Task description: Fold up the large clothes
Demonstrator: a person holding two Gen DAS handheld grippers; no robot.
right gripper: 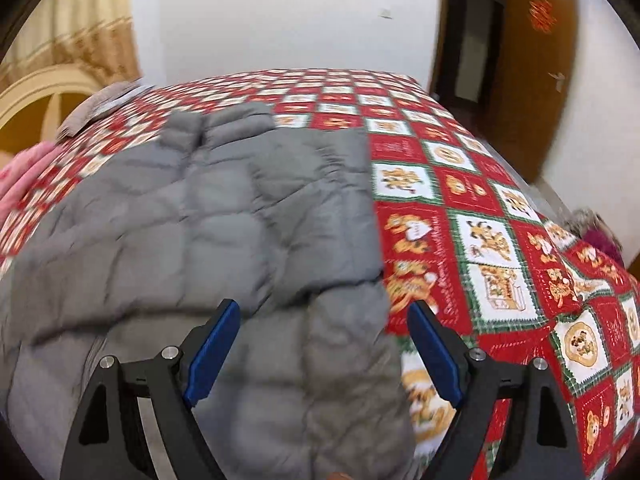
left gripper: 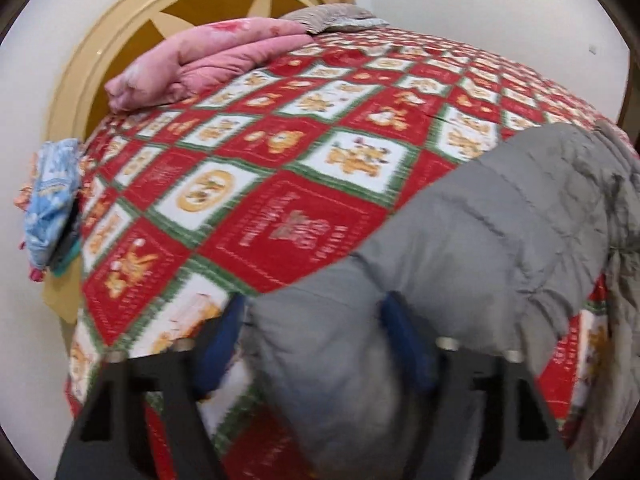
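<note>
A grey quilted puffer jacket (right gripper: 208,216) lies spread on a bed with a red, white and green patterned bedspread (right gripper: 480,240). In the left wrist view a sleeve of the jacket (left gripper: 460,232) runs from the right down between the fingers. My left gripper (left gripper: 316,320) is open, its blue pads on either side of the sleeve end. My right gripper (right gripper: 324,320) is open and hovers over the jacket's near right corner, with grey fabric between and below its blue pads (right gripper: 216,352).
A folded pink blanket (left gripper: 208,64) and a grey pillow (left gripper: 332,16) lie by the round headboard (left gripper: 100,52). A blue patterned bundle (left gripper: 52,196) hangs off the bed's left side. A brown door (right gripper: 532,72) stands beyond the bed's far right corner.
</note>
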